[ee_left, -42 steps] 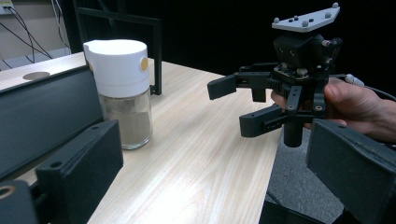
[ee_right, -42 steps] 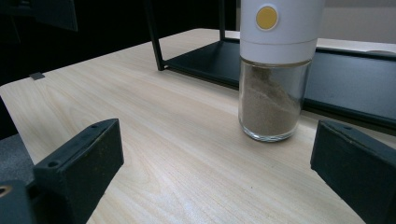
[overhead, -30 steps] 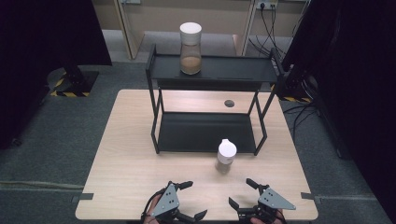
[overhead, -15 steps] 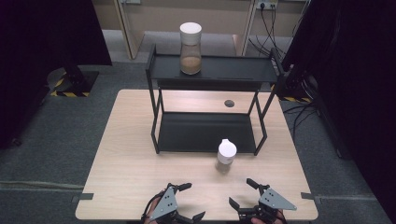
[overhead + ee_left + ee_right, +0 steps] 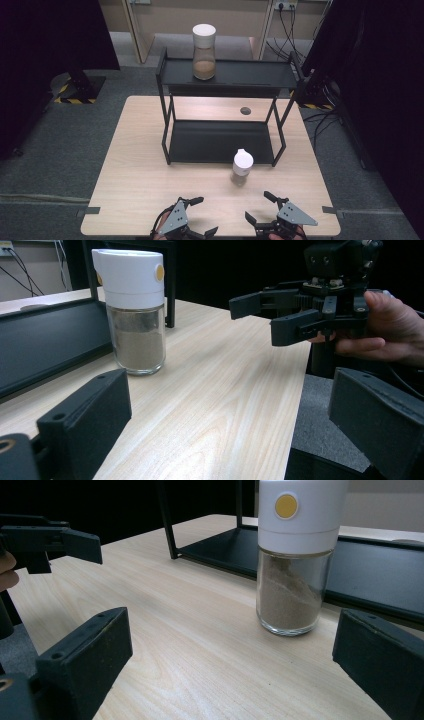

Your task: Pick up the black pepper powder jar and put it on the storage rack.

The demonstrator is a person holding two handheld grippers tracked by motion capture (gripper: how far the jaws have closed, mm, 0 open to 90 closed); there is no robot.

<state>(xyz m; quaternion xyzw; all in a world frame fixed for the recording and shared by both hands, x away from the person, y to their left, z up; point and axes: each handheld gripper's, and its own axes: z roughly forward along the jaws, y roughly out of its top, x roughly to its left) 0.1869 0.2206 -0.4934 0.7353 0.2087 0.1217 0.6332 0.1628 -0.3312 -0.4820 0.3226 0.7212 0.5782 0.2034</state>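
Spice jar point(image 5: 242, 167) upright just before black rack point(image 5: 220, 141), both tools point(image 5: 196, 216) point(image 5: 262, 207) open, near, unobstructed.

This looks like a lab or test room set up for recording. A plain wooden table point(image 5: 150, 200) stands alone on grey carpet point(image 5: 75, 150), ringed by black curtains point(image 5: 45, 40). Yellow-black hazard tape marks a stand base point(image 5: 75, 92), and cables point(image 5: 285, 30) trail from wall sockets point(image 5: 282, 5).

Small jar point(image 5: 242, 167) on the table point(image 5: 135, 180) just before the rack point(image 5: 225, 141), tall jar point(image 5: 204, 45) on the rack's top shelf, left gripper point(image 5: 199, 217) and right gripper point(image 5: 260, 207) at the near edge.
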